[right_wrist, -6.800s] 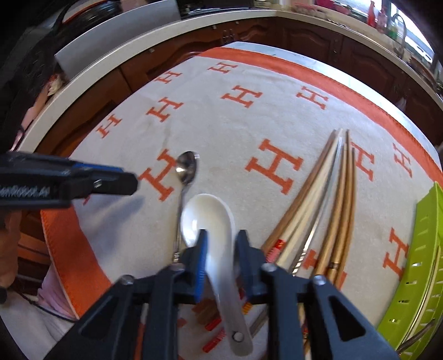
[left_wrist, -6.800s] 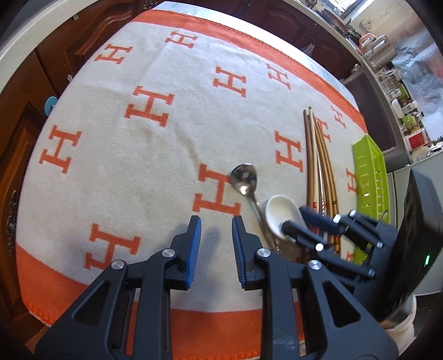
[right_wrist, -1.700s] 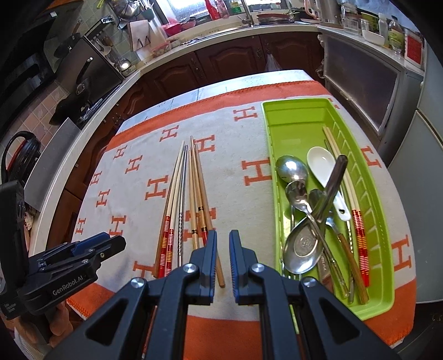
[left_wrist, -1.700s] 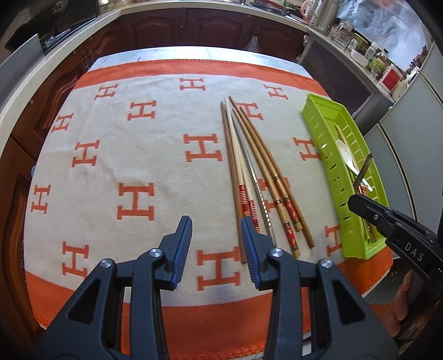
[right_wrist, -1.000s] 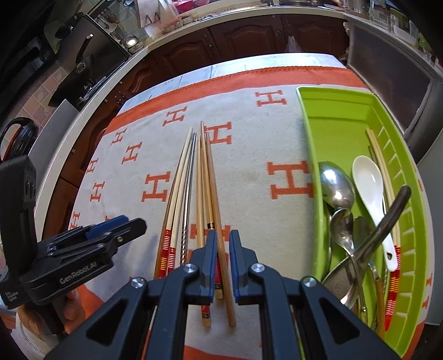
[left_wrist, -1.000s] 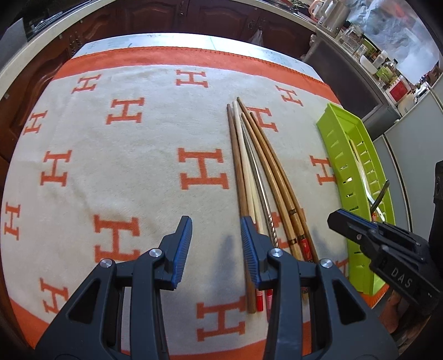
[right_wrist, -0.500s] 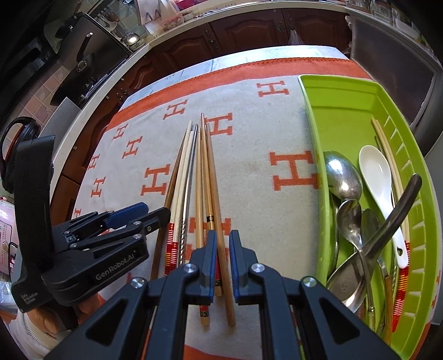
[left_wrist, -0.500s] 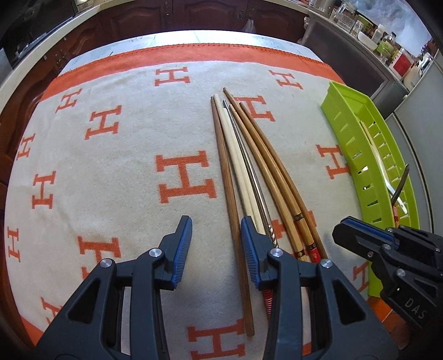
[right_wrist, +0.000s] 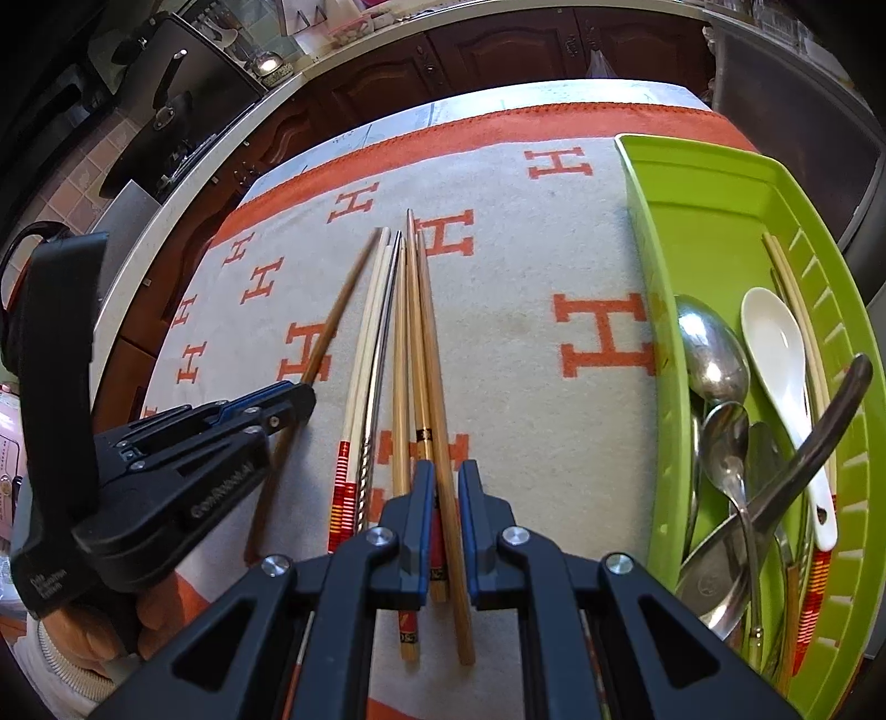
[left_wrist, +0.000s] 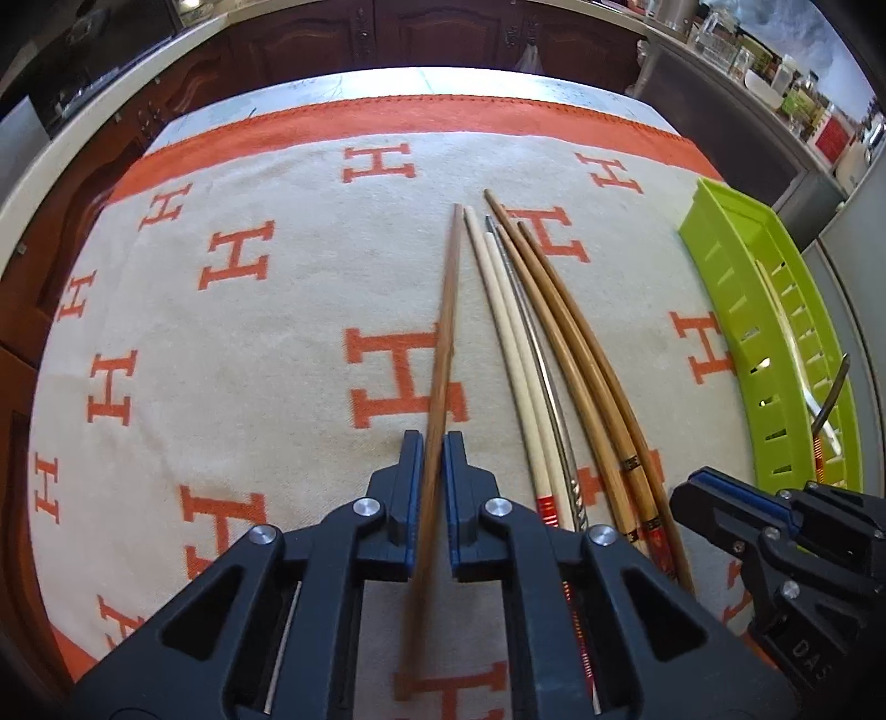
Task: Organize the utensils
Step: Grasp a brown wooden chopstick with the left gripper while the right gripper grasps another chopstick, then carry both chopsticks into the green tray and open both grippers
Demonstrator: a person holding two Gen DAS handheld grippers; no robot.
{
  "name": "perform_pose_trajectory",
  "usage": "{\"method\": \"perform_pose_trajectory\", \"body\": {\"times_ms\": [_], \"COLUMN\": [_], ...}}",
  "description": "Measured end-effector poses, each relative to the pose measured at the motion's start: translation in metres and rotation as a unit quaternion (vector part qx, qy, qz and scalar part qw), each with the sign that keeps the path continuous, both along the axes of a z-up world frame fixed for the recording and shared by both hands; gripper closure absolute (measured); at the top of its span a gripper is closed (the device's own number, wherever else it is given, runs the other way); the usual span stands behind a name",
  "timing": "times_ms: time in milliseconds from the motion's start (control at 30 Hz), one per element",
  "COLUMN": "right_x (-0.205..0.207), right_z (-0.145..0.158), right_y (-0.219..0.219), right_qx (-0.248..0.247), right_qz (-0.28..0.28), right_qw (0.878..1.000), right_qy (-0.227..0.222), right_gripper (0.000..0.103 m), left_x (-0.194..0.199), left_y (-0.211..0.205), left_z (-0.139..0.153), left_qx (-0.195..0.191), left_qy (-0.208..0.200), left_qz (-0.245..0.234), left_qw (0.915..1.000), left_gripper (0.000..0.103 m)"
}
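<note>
My left gripper (left_wrist: 433, 450) is shut on a dark brown chopstick (left_wrist: 446, 327), which runs forward from between its blue pads; in the right wrist view this gripper (right_wrist: 299, 401) holds that chopstick (right_wrist: 343, 299) at the left. Several more chopsticks (left_wrist: 554, 343) lie side by side on the cloth to its right. My right gripper (right_wrist: 441, 482) is low over the tan chopsticks (right_wrist: 426, 354), its jaws narrowly apart around one of them; I cannot tell if they pinch it. The green tray (right_wrist: 714, 199) holds spoons (right_wrist: 714, 354), a white spoon (right_wrist: 775, 338) and chopsticks.
A cream cloth with orange H marks and an orange border (left_wrist: 232, 310) covers the table. The green tray (left_wrist: 736, 266) stands along the cloth's right edge. Dark wooden cabinets (right_wrist: 498, 50) and a counter run behind the table.
My left gripper has closed on the dark brown chopstick and swung it away from the bundle. My right gripper has come down lower over the tan chopsticks.
</note>
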State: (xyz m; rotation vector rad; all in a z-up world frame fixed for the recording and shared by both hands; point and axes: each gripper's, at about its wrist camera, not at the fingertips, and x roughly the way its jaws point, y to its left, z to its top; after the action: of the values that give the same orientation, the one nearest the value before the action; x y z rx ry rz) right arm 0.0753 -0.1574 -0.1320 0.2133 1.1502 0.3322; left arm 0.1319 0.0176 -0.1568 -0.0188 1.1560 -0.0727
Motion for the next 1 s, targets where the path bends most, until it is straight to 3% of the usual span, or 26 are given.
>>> {"method": "perform_pose_trajectory", "body": {"times_ms": [400, 700, 767, 1000], "right_x": [0.015, 0.020, 0.019, 0.017], "right_z": [-0.009, -0.007, -0.007, -0.004], "right_y": [0.018, 0.037, 0.041, 0.022], "right_qx": [-0.044, -0.108, -0.117, -0.054], "right_qz": [0.026, 0.052, 0.053, 0.017], "right_qw": [0.999, 0.992, 0.991, 0.998], "right_qy": [0.003, -0.036, -0.044, -0.023], "right_gripper": [0.091, 0.091, 0.096, 0.097], "left_x": [-0.013, -0.013, -0.013, -0.018], "left_y": [0.029, 0.031, 0.031, 0.036], "left_z": [0.000, 0.001, 0.000, 0.004], "left_qx": [-0.039, -0.047, -0.047, -0.075], "left_qy": [0.009, 0.010, 0.009, 0.017], "left_qz": [0.026, 0.028, 0.028, 0.043], "left_qw": [0.9989, 0.9985, 0.9985, 0.9961], "left_gripper": [0.098, 0.098, 0.098, 0.099]}}
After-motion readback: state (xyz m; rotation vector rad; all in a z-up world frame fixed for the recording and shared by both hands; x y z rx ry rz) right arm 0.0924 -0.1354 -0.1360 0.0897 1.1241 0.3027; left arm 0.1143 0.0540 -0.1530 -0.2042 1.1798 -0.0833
